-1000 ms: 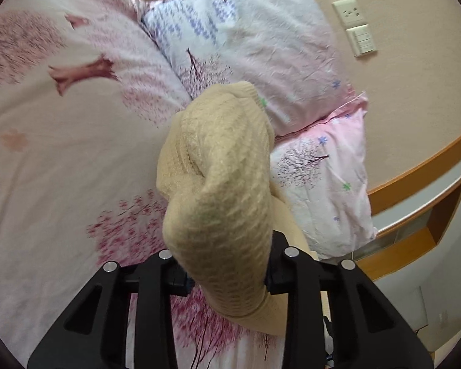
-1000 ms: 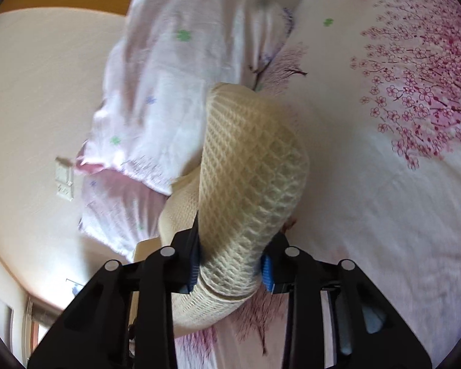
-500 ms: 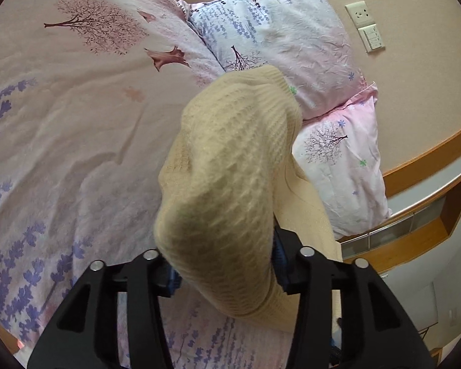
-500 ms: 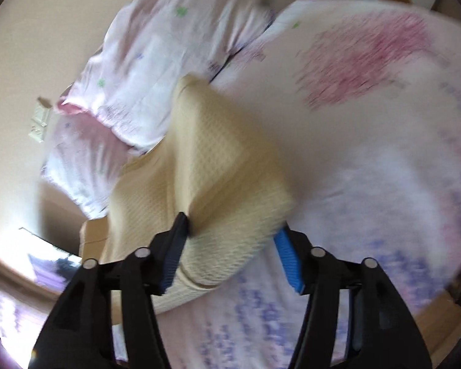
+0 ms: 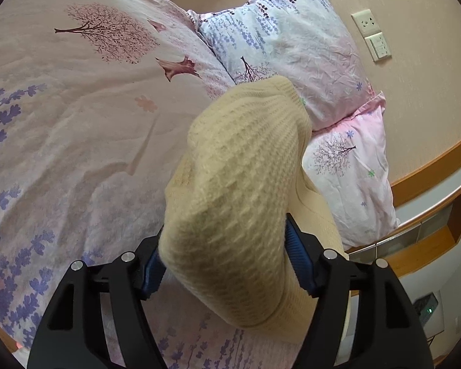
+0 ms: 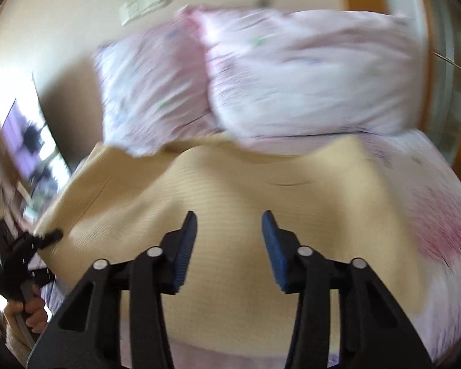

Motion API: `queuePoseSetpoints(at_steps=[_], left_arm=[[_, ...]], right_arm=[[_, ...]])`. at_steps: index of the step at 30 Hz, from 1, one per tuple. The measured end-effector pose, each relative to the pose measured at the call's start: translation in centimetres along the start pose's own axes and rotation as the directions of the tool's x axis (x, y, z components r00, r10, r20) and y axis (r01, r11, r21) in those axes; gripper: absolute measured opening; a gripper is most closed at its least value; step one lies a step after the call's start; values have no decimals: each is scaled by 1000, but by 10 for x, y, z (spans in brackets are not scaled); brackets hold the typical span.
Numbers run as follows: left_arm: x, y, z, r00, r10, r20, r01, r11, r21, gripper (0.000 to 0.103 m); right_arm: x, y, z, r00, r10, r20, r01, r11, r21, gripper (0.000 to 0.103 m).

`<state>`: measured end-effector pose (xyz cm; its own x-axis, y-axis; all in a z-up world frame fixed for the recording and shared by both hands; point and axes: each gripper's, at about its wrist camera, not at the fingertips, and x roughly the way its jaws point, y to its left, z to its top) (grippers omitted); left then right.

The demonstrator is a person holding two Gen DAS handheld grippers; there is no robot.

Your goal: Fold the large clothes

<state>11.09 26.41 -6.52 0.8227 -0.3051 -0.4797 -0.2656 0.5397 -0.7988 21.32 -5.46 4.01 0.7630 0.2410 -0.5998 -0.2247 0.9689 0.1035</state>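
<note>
The left black two-finger tongs (image 5: 222,264), low in the frame's middle, are opening, a thick fold of cloth bulging between their blue pads. The right black tongs (image 6: 229,247) are closing on nothing. A hand (image 6: 33,310) shows lower left.

left tongs (image 5: 222,264): opening, cream knit garment (image 5: 239,190) bunched between pads | behind: floral bedspread (image 5: 76,117), two pillows (image 5: 292,49)

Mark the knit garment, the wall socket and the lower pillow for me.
knit garment (image 5: 230,203): left wrist view, bunched fold between the pads.
wall socket (image 5: 365,22): left wrist view, plate face.
lower pillow (image 5: 350,172): left wrist view, middle of its pink cover.
</note>
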Motion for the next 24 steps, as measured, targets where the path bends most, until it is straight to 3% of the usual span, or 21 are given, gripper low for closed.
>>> queuePoseSetpoints(at_steps=[3,7,12,16,19,24], left_arm=[[1,1,2,1000,2,12,-2,1000,-26,70],[2,2,4,999,9,37,-8,999,-33,71],[4,0,3,997,22,72,-20,999,-26,72],[7,3,8,997,6,82,-1,998,-62,70],[8,2,9,996,-4,90,8,999,-49,62],[11,5,9,997,5,80,-1,998,-56,62]], right_arm=[[30,21,3,998,4,-66,-7,999,-45,43],[40,32,-4,996,2,-94,-7,999,-54,43],[69,43,-17,976,-75,-204,49,991,-128,44],[74,42,-18,975,-64,-213,38,992,-123,45],[75,38,-19,975,-48,-217,24,993,-113,45],[67,34,-21,980,-33,-198,17,996,-86,44]])
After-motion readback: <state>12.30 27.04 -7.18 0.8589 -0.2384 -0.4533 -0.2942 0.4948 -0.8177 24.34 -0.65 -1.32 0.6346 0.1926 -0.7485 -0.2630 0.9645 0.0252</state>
